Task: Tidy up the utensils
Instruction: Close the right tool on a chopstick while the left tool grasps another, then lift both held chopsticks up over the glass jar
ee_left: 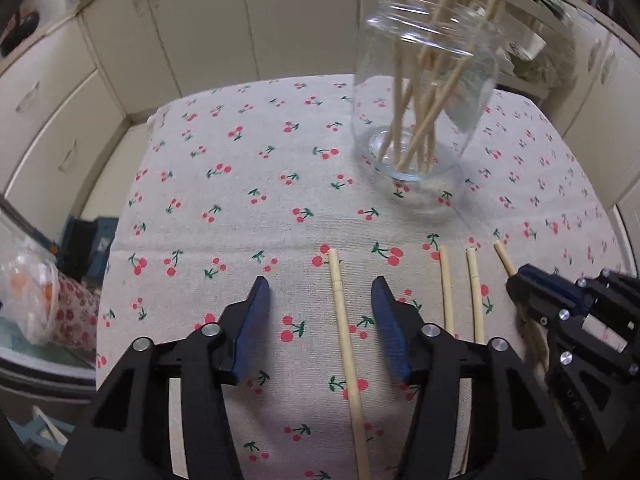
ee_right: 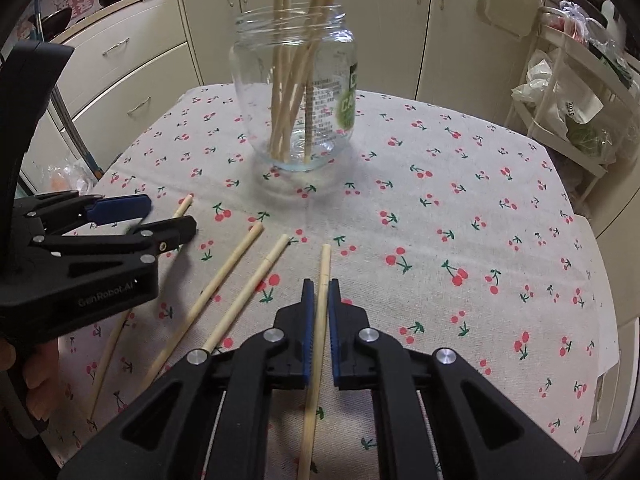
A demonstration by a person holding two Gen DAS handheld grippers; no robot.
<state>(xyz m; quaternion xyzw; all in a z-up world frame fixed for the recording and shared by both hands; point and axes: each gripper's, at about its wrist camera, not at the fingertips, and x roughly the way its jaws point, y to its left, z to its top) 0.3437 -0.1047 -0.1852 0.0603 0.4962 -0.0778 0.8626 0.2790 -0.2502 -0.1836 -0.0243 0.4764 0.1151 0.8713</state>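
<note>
Right tongs (ee_right: 319,294) clamp 1 chopstick (ee_right: 320,276); left tongs (ee_left: 320,292) straddle another chopstick (ee_left: 345,336), apart.

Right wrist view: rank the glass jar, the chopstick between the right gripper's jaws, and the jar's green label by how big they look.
1. glass jar, by bulk.
2. chopstick in the right gripper: longest, but thin and closest to the lens, so unsure against the jar.
3. green label, clearly smallest.

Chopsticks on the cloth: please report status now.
Right tongs shut on one chopstick. Left tongs open astride another chopstick, not gripping. Two more loose between them. Jar ahead, path clear.
</note>
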